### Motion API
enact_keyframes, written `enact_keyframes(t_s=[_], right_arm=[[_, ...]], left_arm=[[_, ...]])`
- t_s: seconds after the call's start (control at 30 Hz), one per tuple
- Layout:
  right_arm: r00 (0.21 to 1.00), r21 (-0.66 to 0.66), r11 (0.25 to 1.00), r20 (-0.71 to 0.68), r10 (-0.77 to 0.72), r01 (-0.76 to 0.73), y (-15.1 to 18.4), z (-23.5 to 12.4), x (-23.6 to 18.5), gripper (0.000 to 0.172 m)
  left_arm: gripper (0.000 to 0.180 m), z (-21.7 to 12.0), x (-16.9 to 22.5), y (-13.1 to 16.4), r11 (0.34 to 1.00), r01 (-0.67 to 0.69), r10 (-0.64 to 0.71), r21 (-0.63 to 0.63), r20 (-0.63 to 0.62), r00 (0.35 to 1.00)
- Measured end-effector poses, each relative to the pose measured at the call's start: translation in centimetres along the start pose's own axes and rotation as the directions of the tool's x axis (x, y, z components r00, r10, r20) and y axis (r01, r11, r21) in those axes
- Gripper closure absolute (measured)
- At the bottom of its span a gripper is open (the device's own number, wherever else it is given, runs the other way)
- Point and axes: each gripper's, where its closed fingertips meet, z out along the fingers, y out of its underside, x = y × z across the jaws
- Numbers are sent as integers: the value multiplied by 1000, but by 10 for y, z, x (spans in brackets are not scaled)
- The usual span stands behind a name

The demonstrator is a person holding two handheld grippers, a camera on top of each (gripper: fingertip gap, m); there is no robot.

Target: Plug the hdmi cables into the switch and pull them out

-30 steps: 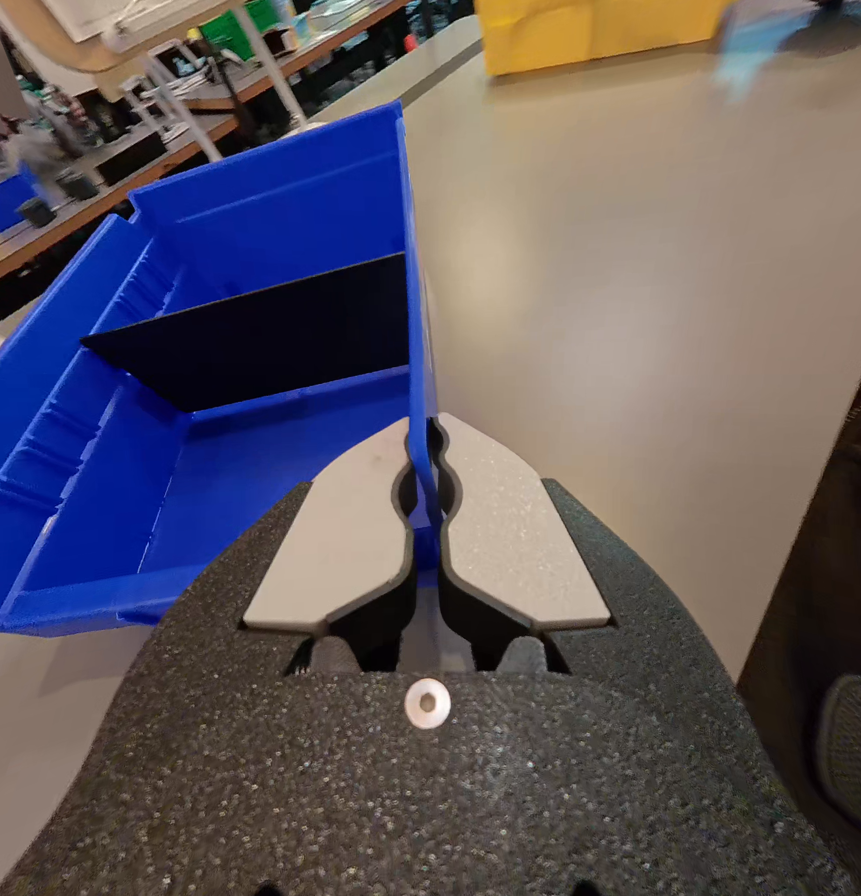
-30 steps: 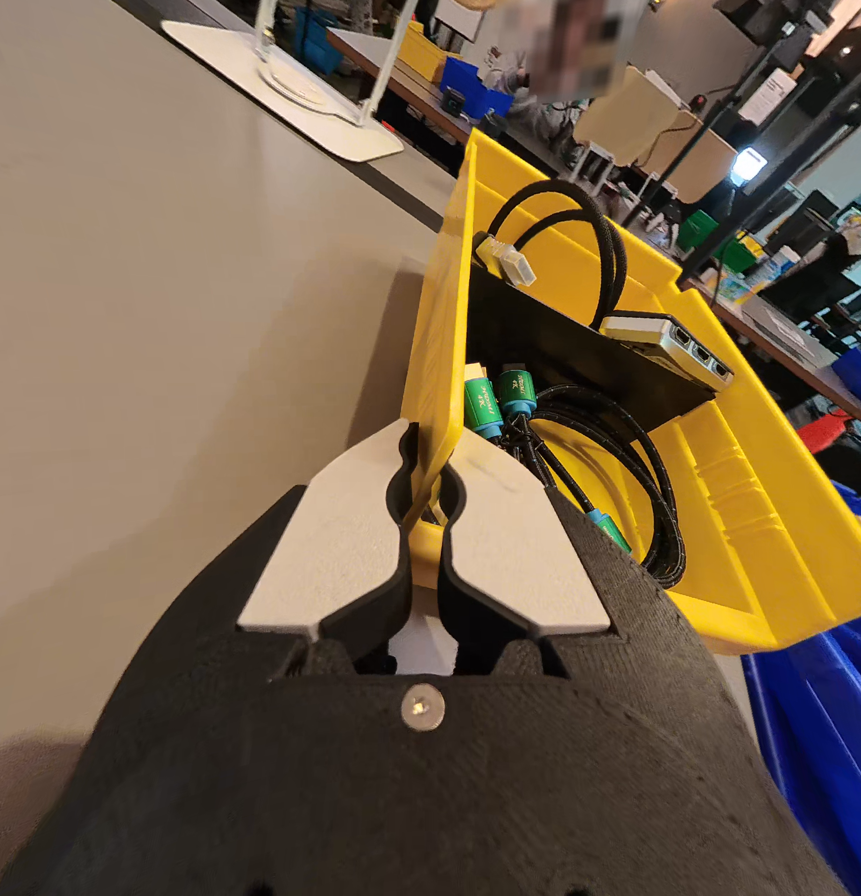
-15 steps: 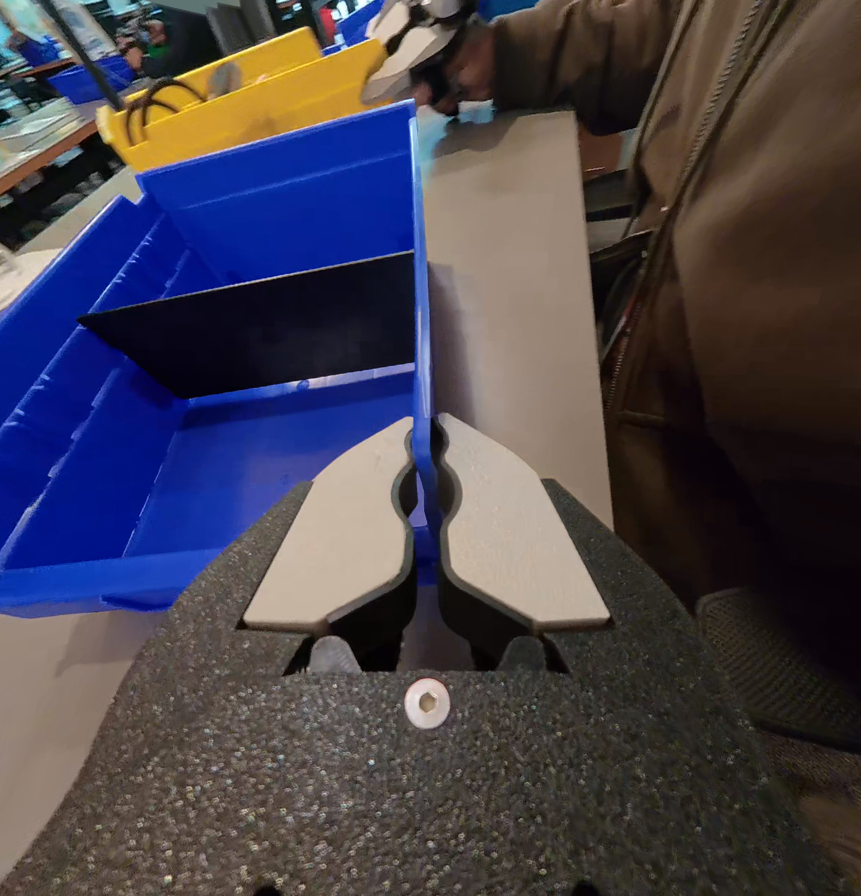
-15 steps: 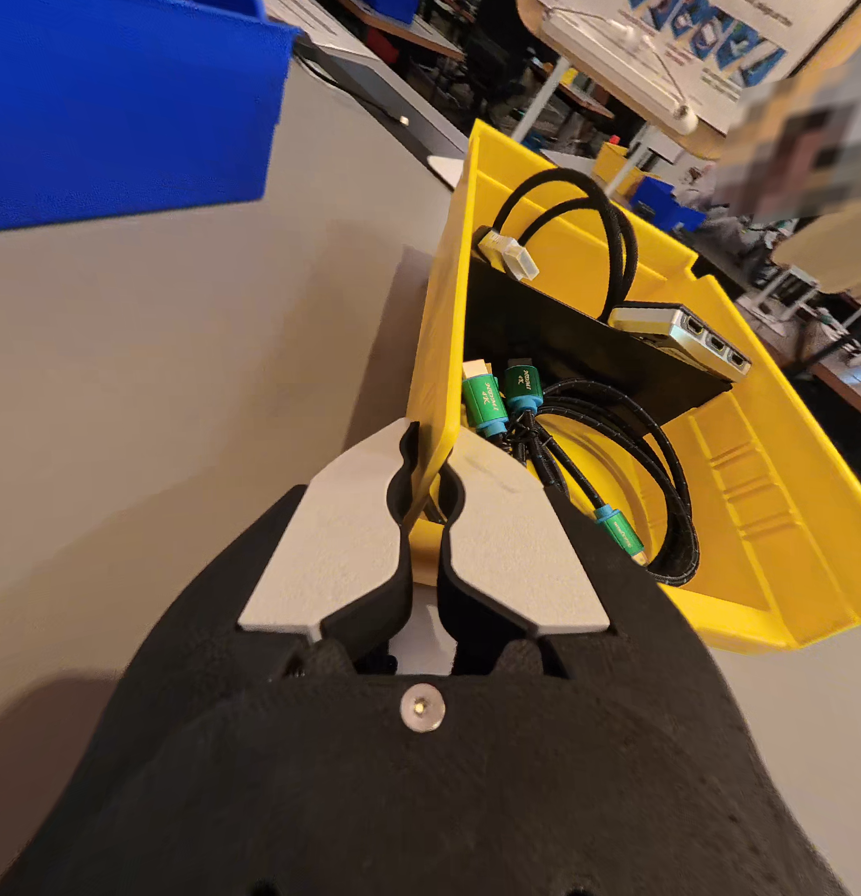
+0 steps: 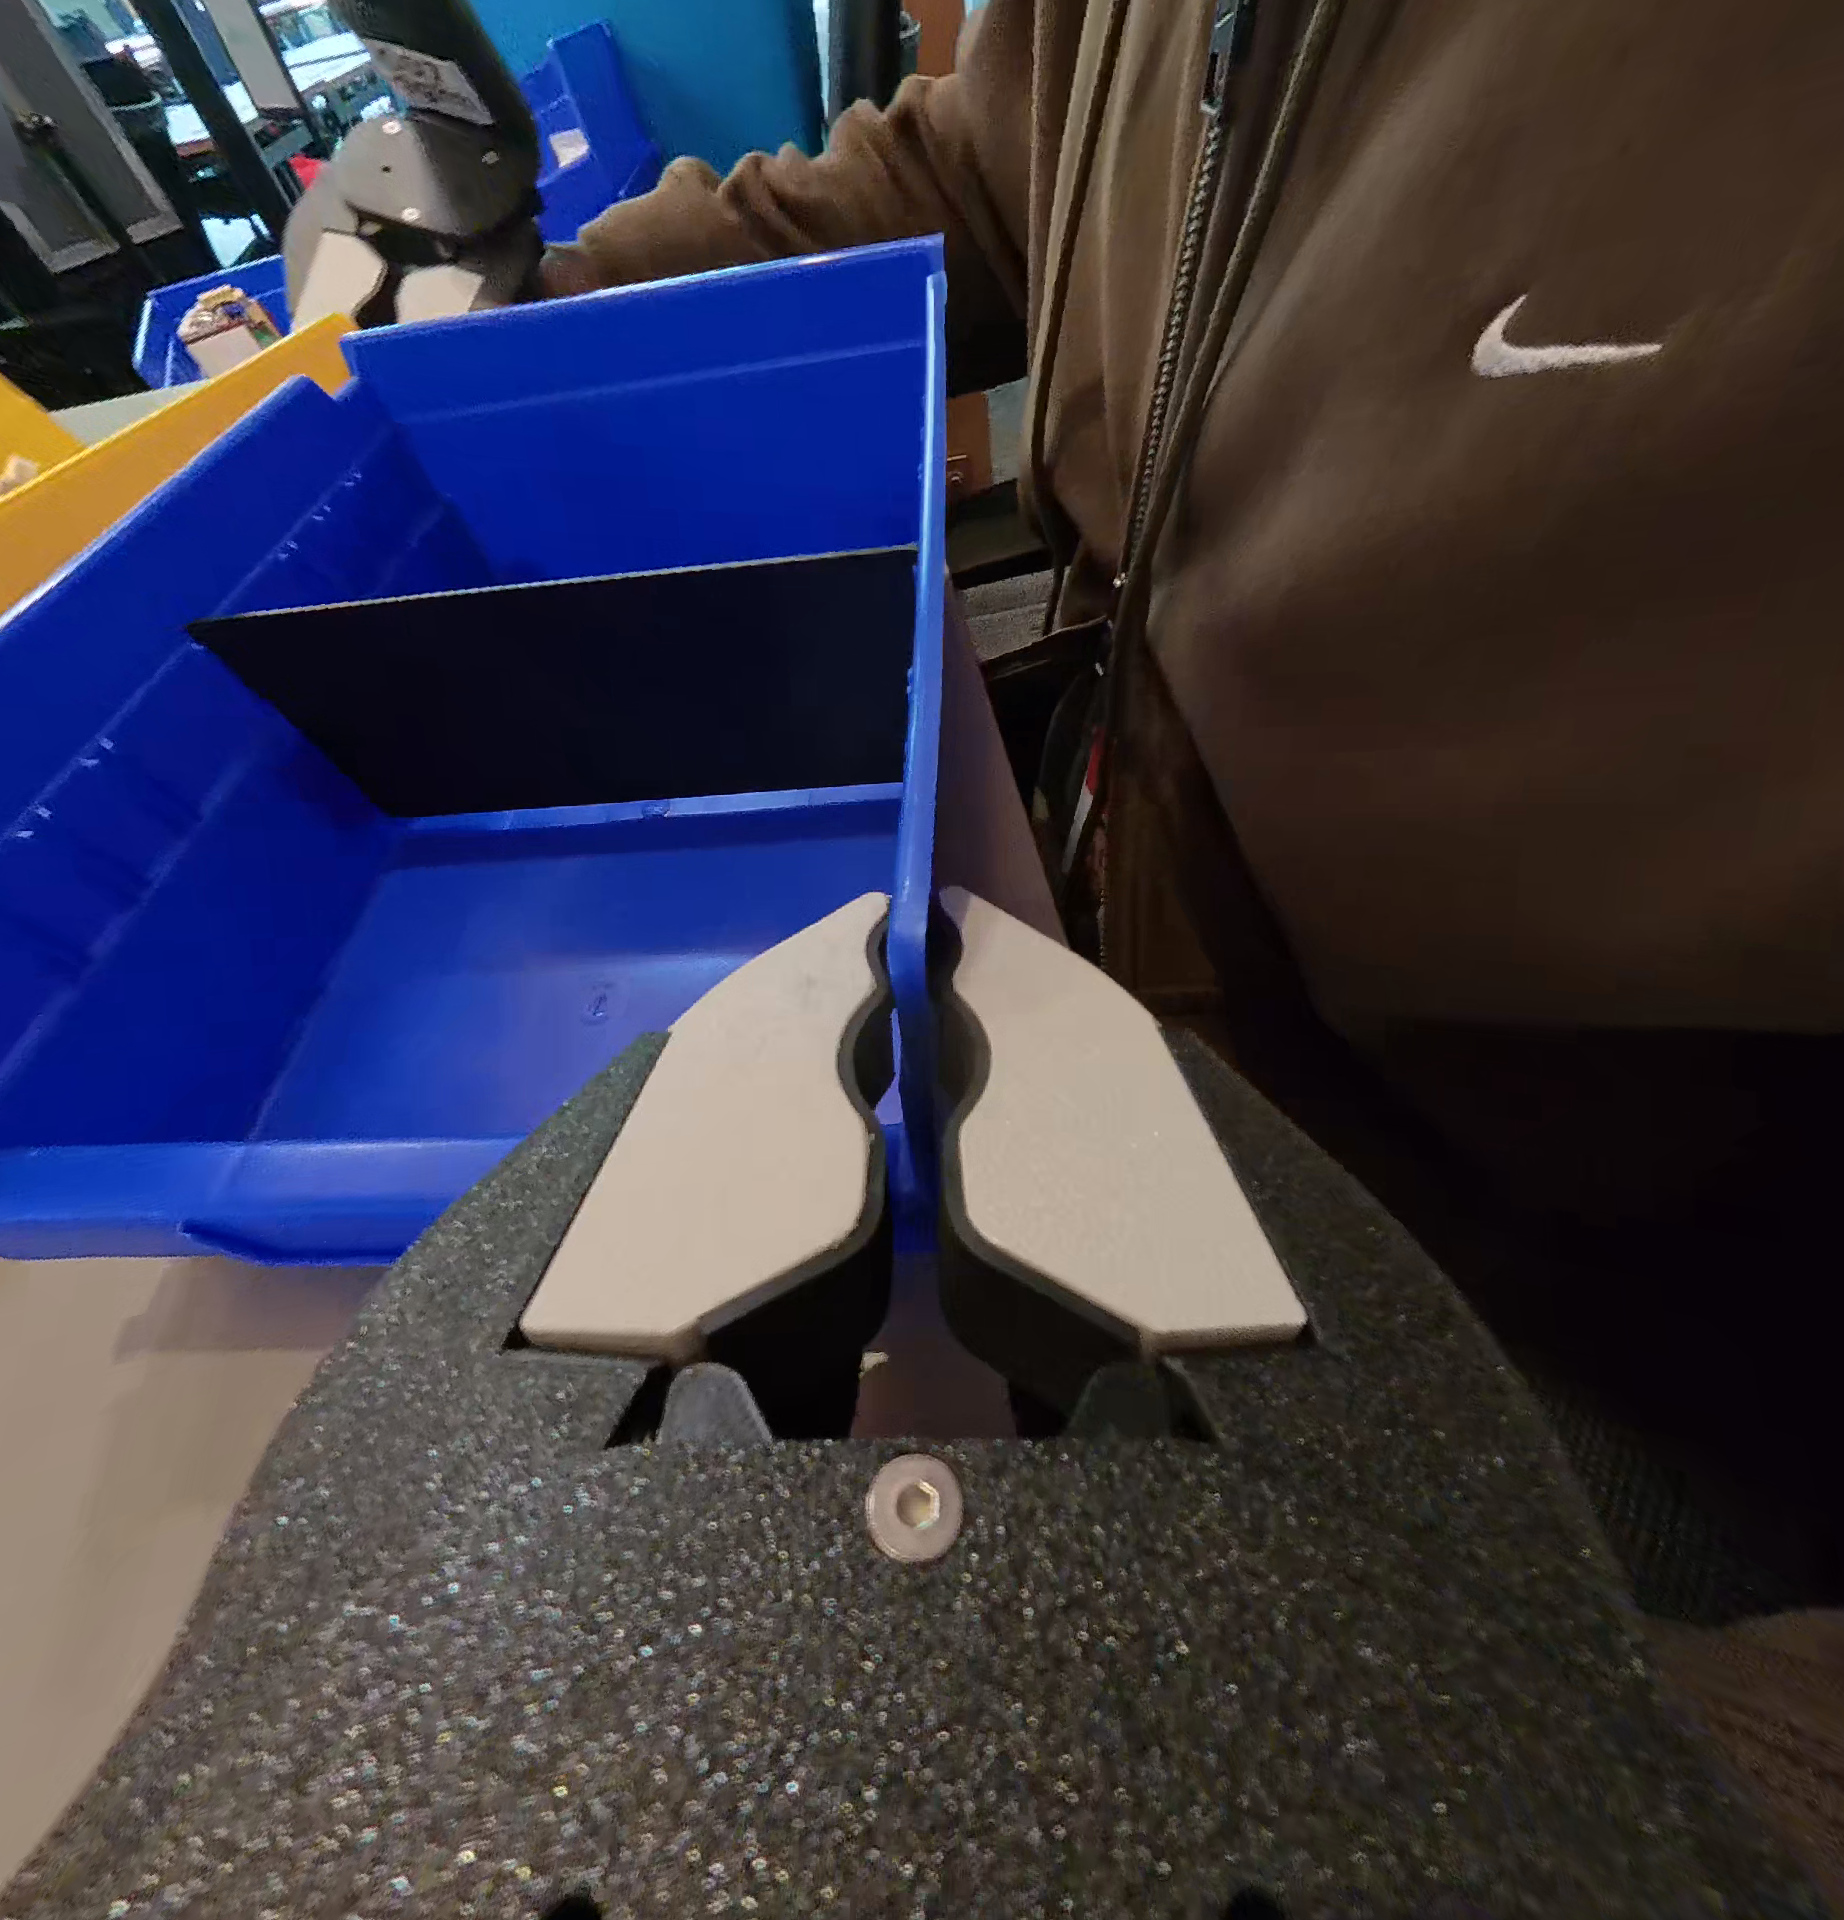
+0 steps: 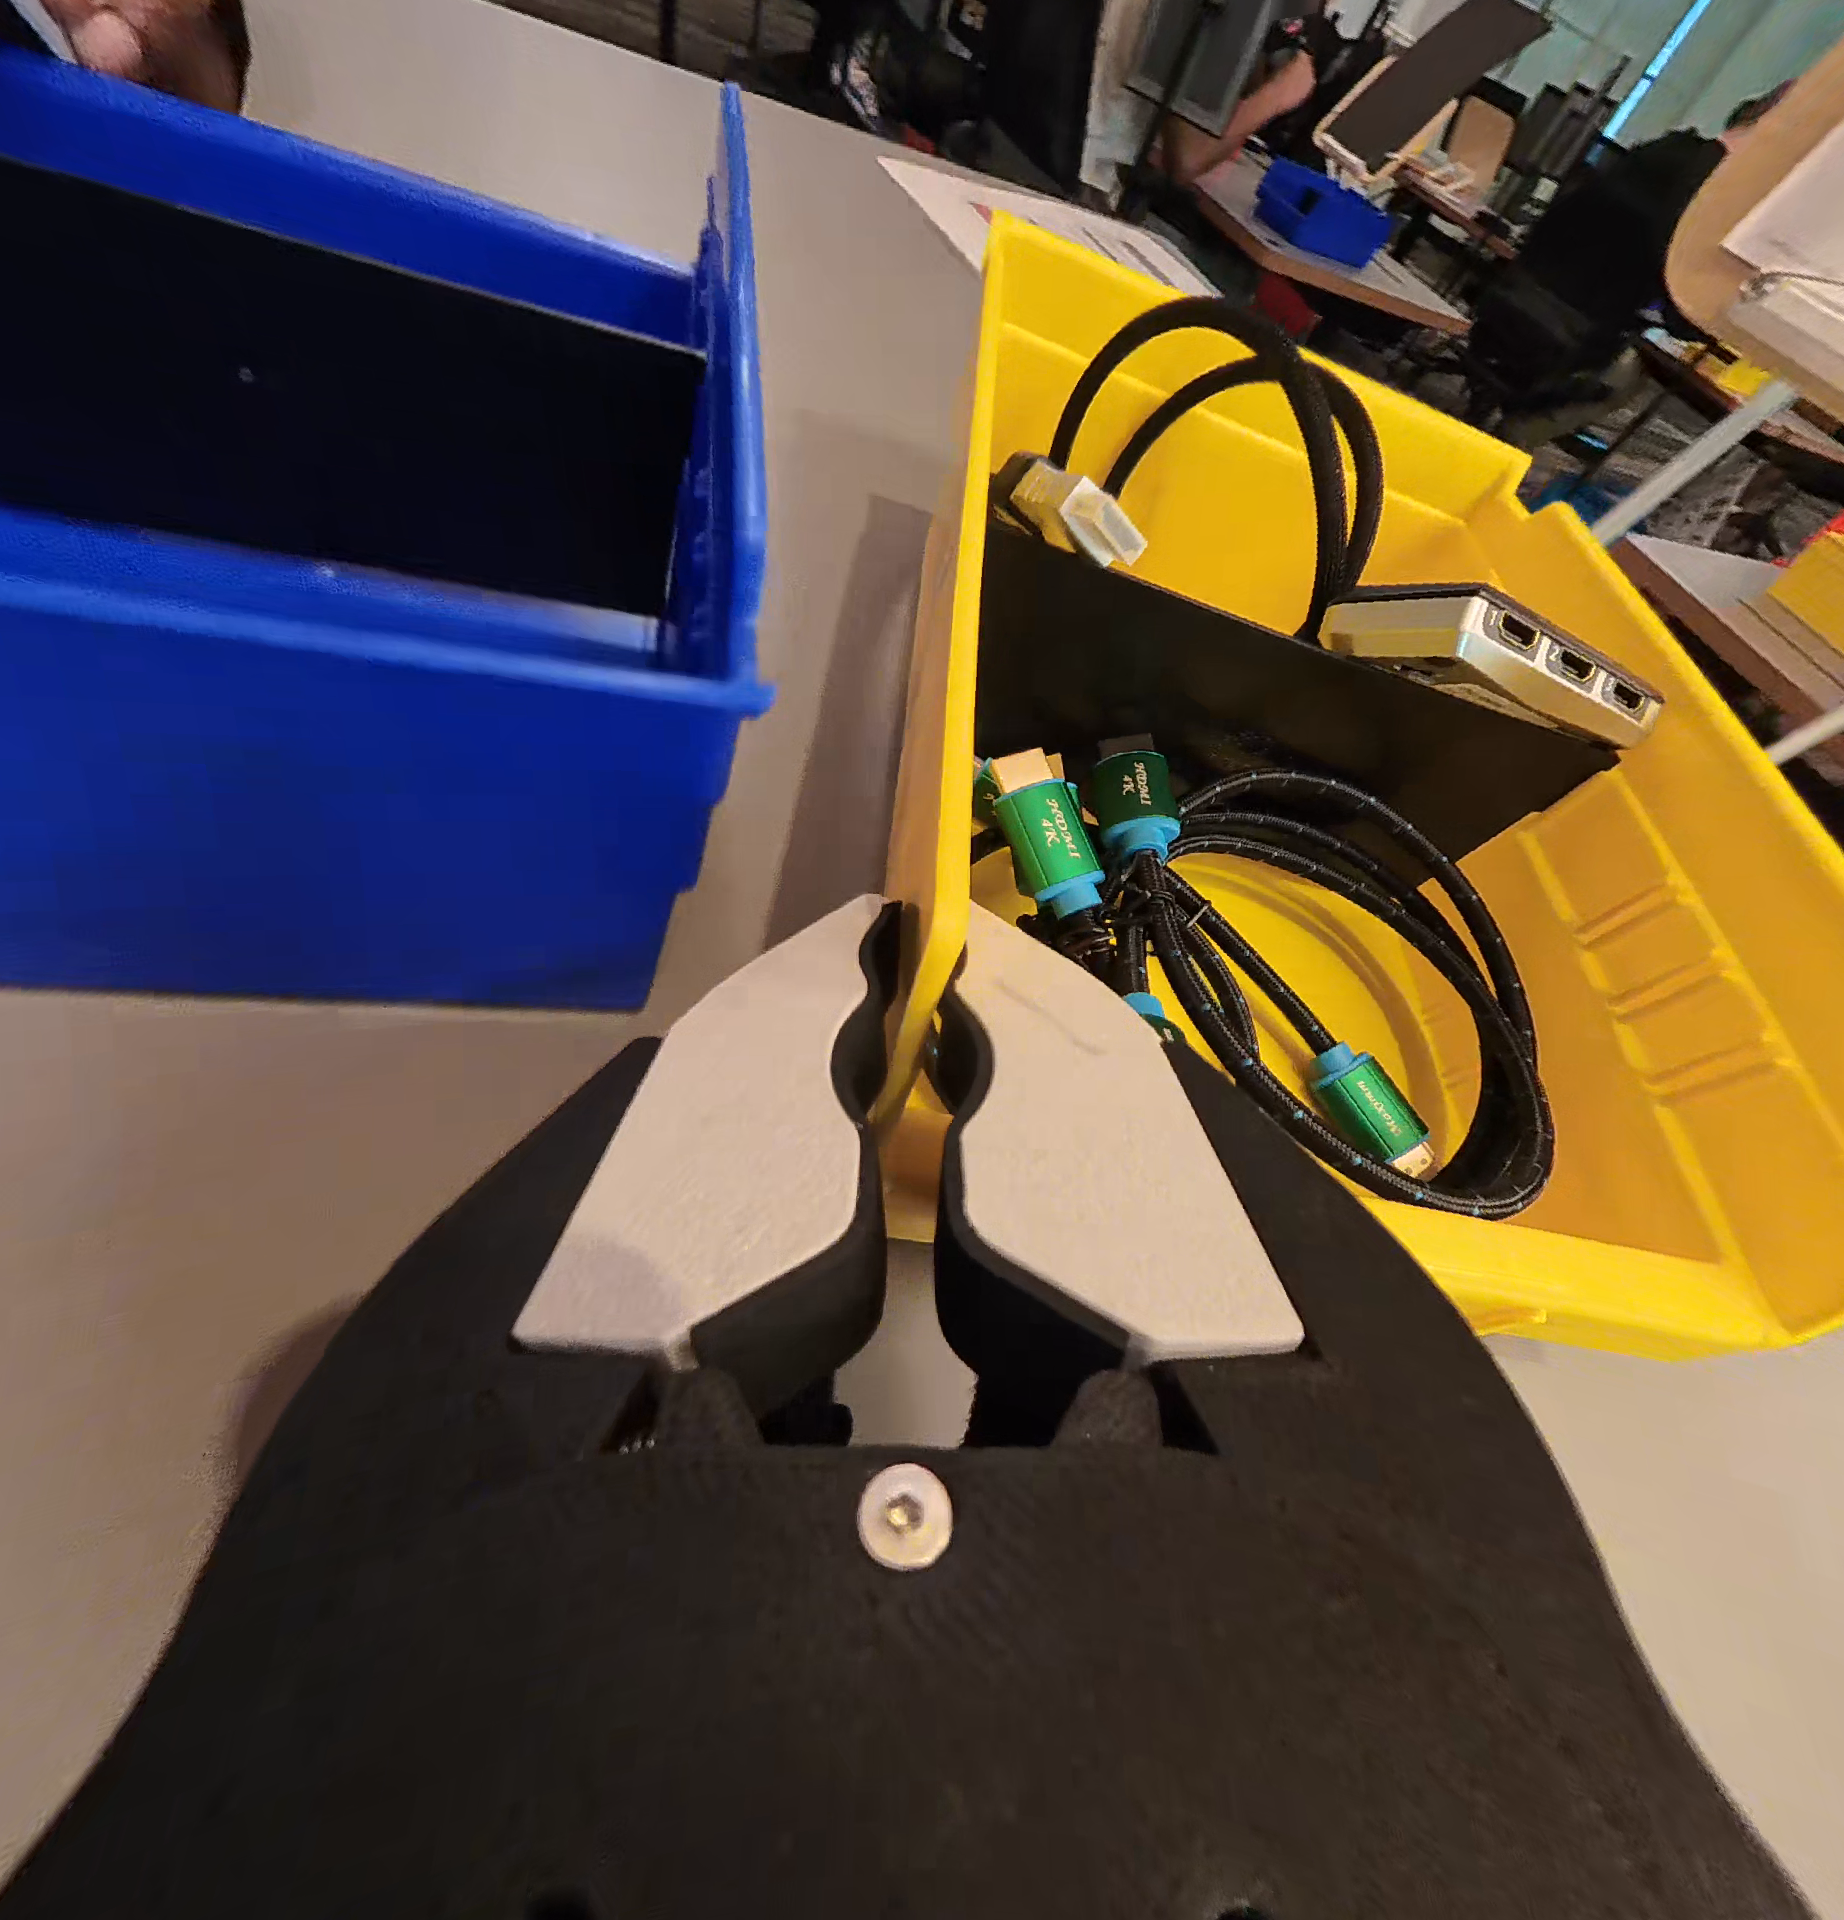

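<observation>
Left wrist view: left tongs (image 5: 913, 914) clamp blue bin (image 5: 482, 997) wall | right tongs (image 6: 923, 925) clamp yellow bin (image 6: 1676, 935) wall

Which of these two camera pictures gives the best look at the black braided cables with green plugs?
The right wrist view: the black braided cables with green plugs lie coiled in plain sight in the yellow plastic bin, whose side wall the right gripper clamps. The left wrist view shows only a corner of that bin, no cables.
</observation>
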Motion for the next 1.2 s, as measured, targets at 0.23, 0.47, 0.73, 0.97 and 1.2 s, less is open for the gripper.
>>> enact_keyframes(t_s=[0.23,0.47,0.73,0.97,1.2], right_arm=[[992,37,999,127,-27,23,-9,24,2,168],[994,60,997,95,-49,44,-20,53,18,163],[986,51,999,-164,6,2,-37,2,68,141],[905,81,977,-370,211,-195,-50,-77,94,147],[836,-156,828,-219,503,-539,-68,-89,-21,115]], left_arm=[[177,22,8,-10,1000,4,-4,8,-2,1000],[175,42,14,-24,998,47,-49,49,55,997],[153,-10,1,-74,949,10,-66,314,170,983],[150,-70,-94,-79,914,98,-275,393,424,863],[135,-75,-230,-25,753,554,-655,354,484,581]])
